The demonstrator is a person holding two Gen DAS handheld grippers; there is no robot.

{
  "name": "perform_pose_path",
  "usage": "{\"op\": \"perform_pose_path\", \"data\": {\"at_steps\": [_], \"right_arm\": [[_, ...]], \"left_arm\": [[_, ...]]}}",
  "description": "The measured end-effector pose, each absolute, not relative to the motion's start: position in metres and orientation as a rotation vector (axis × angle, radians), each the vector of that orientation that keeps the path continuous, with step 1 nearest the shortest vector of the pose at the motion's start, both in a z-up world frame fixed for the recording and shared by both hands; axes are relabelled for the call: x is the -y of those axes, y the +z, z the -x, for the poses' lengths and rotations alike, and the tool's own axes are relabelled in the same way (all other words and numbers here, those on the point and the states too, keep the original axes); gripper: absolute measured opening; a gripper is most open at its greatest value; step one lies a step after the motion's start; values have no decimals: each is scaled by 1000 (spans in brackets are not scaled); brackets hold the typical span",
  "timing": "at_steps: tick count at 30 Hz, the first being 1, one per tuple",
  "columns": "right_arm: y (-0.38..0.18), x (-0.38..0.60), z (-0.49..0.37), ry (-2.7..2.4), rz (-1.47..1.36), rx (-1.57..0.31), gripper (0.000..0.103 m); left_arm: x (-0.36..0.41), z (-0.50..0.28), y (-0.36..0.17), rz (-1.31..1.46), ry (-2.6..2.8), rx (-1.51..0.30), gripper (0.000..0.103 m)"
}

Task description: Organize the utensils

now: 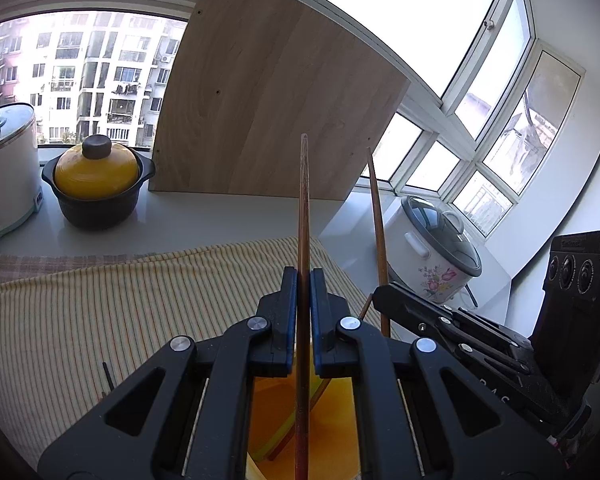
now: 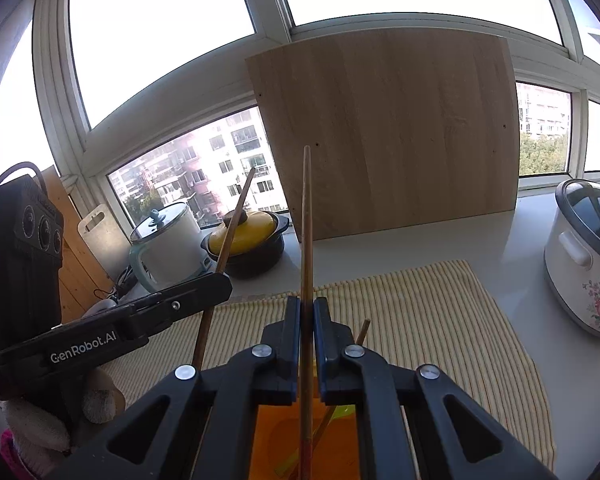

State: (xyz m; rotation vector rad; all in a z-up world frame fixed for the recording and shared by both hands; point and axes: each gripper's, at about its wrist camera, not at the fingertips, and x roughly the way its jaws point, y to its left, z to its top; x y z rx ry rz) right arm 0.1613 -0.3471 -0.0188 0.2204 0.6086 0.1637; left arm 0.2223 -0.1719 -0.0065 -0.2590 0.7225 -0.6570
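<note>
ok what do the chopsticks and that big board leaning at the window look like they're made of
Chopstick in the left claw: likely wood or bamboo, brown with a worn reddish varnish. Chopstick in the right claw: looks the same. Board: pale wood-grain, matte, probably laminate, with small drilled holes.

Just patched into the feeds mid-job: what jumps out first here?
Each gripper is shut on a wooden chopstick pointing up: the left gripper holds the left chopstick, the right gripper the right chopstick, both above an orange container on the striped cloth. Behind them a wooden board leans at the window, with a yellow-lidded black pot to its left and a floral rice cooker on the right.
</note>
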Motion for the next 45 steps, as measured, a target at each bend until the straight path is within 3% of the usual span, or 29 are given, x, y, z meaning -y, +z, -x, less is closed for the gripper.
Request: {"op": "perform_pose_path", "data": {"at_steps": [30, 35, 37, 45], "right_arm": [[-37, 345, -144, 177, -235, -635, 5], [-38, 343, -139, 179, -232, -636, 12], [-38, 342, -135, 179, -228, -637, 26], [-30, 333, -116, 170, -183, -607, 32]], "left_arm": [[168, -206, -19, 211, -672, -759, 4], [168, -202, -21, 183, -688, -779, 4], [167, -199, -22, 178, -692, -787, 4], [153, -181, -18, 153, -695, -768, 8]]}}
